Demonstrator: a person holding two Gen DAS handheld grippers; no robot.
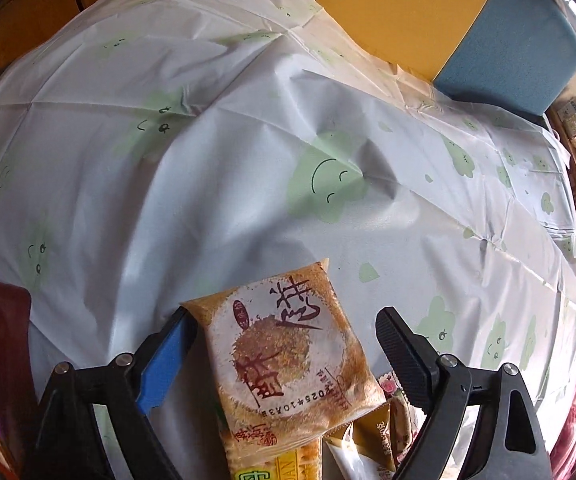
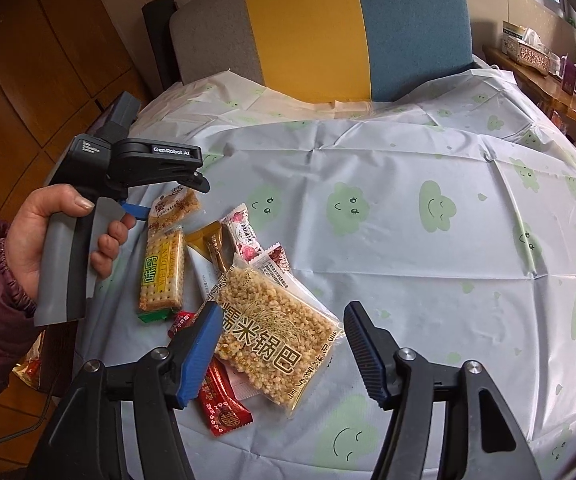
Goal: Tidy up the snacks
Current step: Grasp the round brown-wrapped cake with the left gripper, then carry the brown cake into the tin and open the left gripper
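Note:
A pile of snacks lies on the white, green-cloud tablecloth point(image 2: 408, 184). In the left wrist view my left gripper point(image 1: 284, 320) points steeply down and stands open around a square brown sesame packet point(image 1: 288, 364). Its blue finger is beside the packet's left edge and its black finger is well clear on the right. The right wrist view shows that gripper point(image 2: 168, 196), held by a hand point(image 2: 32, 232), over the same packet point(image 2: 174, 206). My right gripper point(image 2: 282, 312) is open above a clear rice-crisp packet point(image 2: 272, 340), which lies on the cloth between the fingers.
Around the two packets lie a yellow cracker pack point(image 2: 162, 268), a gold sachet point(image 2: 212, 246), a pink rose candy point(image 2: 244, 236) and red wrappers point(image 2: 224, 404). A grey, yellow and blue chair back point(image 2: 348, 32) stands behind the table. A wooden cabinet point(image 2: 28, 60) is at the left.

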